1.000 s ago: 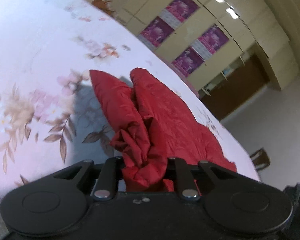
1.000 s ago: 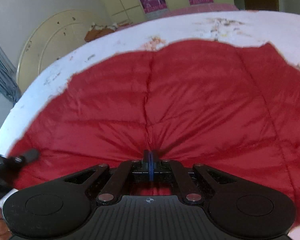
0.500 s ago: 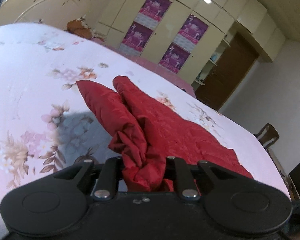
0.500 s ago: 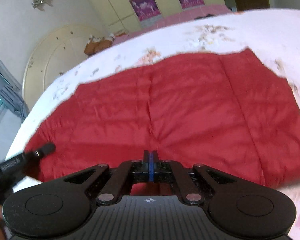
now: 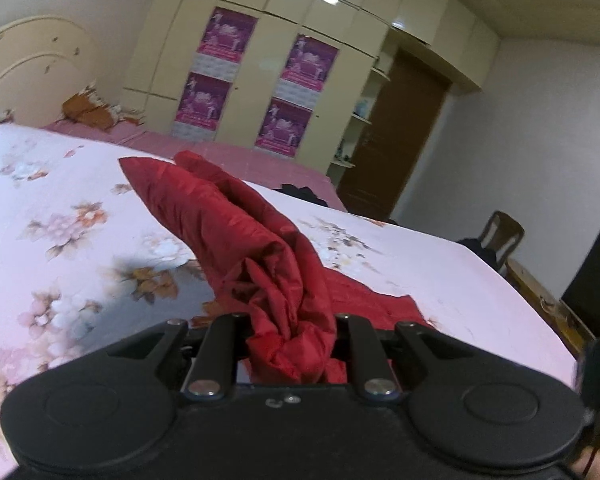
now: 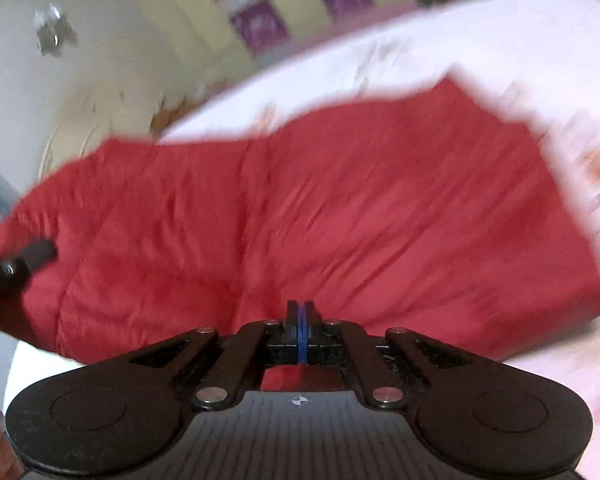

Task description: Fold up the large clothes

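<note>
The left gripper [image 5: 292,344] clamps a bunched garment [image 5: 260,248] at lower centre. The right gripper [image 6: 300,334] pinches its edge, jaws fully closed. Both should lift evenly, keeping the cloth taut over the bed [image 5: 60,208].

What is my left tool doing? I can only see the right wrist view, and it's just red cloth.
Observer: The left tool is shut on a bunched end of the cloth.
Operator: Is that end lying flat?
Observer: No. It slopes up from the bed to the tool.
Operator: Is anything beside the bed?
Observer: A chair stands off the bed's right side.
</note>
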